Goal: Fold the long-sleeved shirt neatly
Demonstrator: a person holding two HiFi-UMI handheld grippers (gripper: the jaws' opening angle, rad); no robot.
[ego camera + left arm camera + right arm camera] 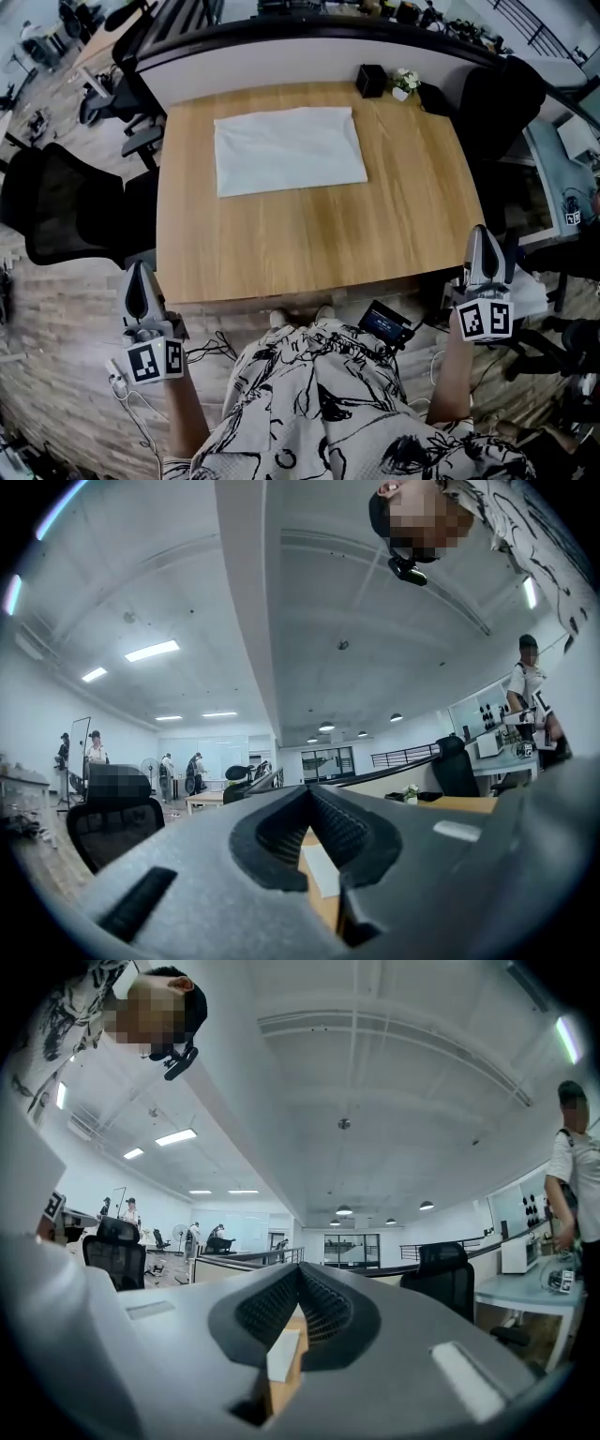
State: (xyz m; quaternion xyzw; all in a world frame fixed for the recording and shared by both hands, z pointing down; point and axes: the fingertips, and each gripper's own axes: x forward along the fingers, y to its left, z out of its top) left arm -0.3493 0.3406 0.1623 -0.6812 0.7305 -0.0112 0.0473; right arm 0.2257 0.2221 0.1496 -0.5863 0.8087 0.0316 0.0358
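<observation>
Left tool (139,269): jaws clenched, ribbed pads (281,829) meeting at the tips, nothing gripped between them. Pointing level, held off the tabletop's (309,234) near left corner, outside its edge, touching nothing.

Right tool (480,232): jaws likewise pressed together, pads (323,1309) tip to tip and empty. Held just beside the near right corner of the tabletop, also pointing level and clear of everything.

Each of the 2 tools carries its marker cube toward the person, whose patterned garment (319,403) fills the bottom of the head view.

Long-sleeved shirt (289,150): white, lying flat as 1 neat rectangle on the far half of the tabletop, somewhat left of centre. No sleeve or collar shows loose. Well apart from both tools, ahead of them, with bare wood between. In each gripper view it shows only as a pale strip through the gap behind the closed tips.

Beyond the shirt, at the far edge: a small black box (371,81) and, just beside it, a small potted plant (404,82). A black office chair (66,211) stands off the left side of the tabletop. A dark device with a lit screen (384,323) sits low below the near edge.
</observation>
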